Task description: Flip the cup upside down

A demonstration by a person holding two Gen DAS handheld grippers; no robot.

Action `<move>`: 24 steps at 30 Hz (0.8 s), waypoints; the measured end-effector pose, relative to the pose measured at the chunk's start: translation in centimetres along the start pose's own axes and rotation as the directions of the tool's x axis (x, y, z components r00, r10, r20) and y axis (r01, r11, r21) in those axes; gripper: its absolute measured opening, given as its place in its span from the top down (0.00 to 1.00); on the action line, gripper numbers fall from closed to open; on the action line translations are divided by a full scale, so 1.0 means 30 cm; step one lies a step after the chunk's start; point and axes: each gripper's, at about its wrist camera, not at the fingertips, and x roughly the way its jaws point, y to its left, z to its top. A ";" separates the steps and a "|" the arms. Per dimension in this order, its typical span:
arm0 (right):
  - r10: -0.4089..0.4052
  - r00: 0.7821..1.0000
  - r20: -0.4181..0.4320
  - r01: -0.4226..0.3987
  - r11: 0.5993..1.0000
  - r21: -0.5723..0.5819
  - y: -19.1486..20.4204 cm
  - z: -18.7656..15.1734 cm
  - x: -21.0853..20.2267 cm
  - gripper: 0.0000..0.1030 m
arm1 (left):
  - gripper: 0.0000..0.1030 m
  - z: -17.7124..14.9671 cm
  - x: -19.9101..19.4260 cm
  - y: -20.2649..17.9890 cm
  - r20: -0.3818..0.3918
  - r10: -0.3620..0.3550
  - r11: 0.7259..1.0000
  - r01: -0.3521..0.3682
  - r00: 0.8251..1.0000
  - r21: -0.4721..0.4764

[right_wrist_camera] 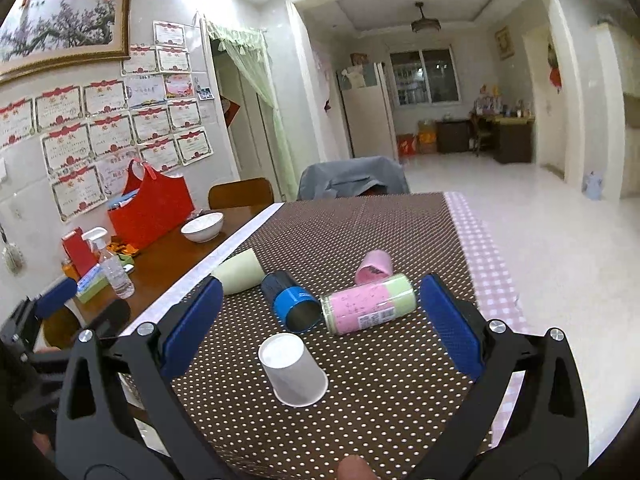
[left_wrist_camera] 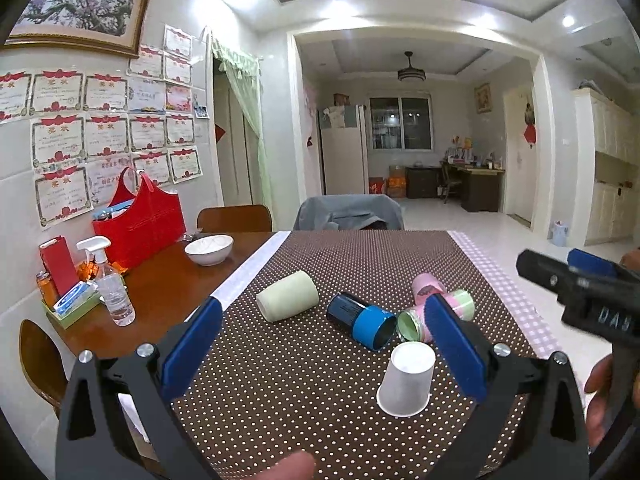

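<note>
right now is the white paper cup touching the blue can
Apart. In the right wrist view the white paper cup stands upside down with a strip of dotted tablecloth showing between it and the blue can.

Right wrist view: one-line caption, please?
Open right tongs above an upside-down white paper cup; four cups lie sideways behind.

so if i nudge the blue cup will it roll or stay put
The blue cup lies on its side, so it would likely roll, probably curving since the rim band looks wider. It sits close to the pink-green bottle, which may stop it. The patterned cloth may add grip.
</note>
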 end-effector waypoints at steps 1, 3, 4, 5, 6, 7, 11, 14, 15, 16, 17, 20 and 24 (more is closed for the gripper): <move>-0.005 1.000 0.007 0.005 1.000 -0.009 0.009 -0.003 -0.005 0.06 | 0.04 0.003 -0.009 0.004 0.007 -0.001 1.000 0.001 1.000 -0.009; -0.016 1.000 0.021 0.017 0.999 -0.032 0.027 -0.011 -0.020 0.06 | 0.04 0.005 -0.020 0.006 0.016 -0.001 1.000 0.002 1.000 -0.018; -0.022 0.999 0.028 0.023 0.999 -0.040 0.036 -0.014 -0.026 0.06 | 0.04 0.004 -0.024 0.007 0.019 -0.005 1.000 0.005 1.000 -0.021; -0.028 0.999 0.034 0.029 0.998 -0.048 0.044 -0.017 -0.031 0.06 | 0.04 0.004 -0.025 0.002 0.020 -0.007 1.000 0.007 1.000 -0.022; -0.032 0.999 0.038 0.034 0.998 -0.053 0.050 -0.018 -0.033 0.06 | 0.04 0.004 -0.028 0.003 0.022 -0.009 1.000 0.009 1.000 -0.024; -0.037 0.998 0.043 0.039 0.998 -0.058 0.056 -0.021 -0.038 0.06 | 0.04 0.003 -0.030 0.003 0.024 -0.011 1.000 0.011 1.000 -0.028; -0.057 0.997 0.060 0.061 0.996 -0.069 0.061 -0.024 -0.050 0.06 | 0.04 0.002 -0.031 0.005 0.024 -0.015 0.999 0.016 1.000 -0.036; -0.061 0.996 0.068 0.065 0.996 -0.067 0.062 -0.025 -0.057 0.06 | 0.04 0.002 -0.032 0.009 0.021 -0.016 0.999 0.017 1.000 -0.043; -0.063 0.996 0.071 0.067 0.995 -0.068 0.063 -0.024 -0.059 0.06 | 0.04 0.001 -0.031 0.008 0.021 -0.014 0.999 0.015 1.000 -0.043; -0.066 0.995 0.074 0.071 0.995 -0.069 0.066 -0.024 -0.061 0.06 | 0.04 0.002 -0.031 0.009 0.021 -0.013 0.999 0.014 1.000 -0.044; -0.067 0.995 0.075 0.073 0.995 -0.070 0.067 -0.024 -0.062 0.06 | 0.04 0.002 -0.030 0.009 0.021 -0.014 0.999 0.015 1.000 -0.045; -0.063 0.995 0.073 0.068 0.996 -0.066 0.063 -0.026 -0.063 0.06 | 0.04 0.001 -0.030 0.011 0.021 -0.014 0.999 0.015 1.000 -0.046; -0.067 0.995 0.068 0.071 0.995 -0.065 0.060 -0.029 -0.062 0.06 | 0.04 0.001 -0.029 0.015 0.019 -0.017 0.998 0.018 1.000 -0.054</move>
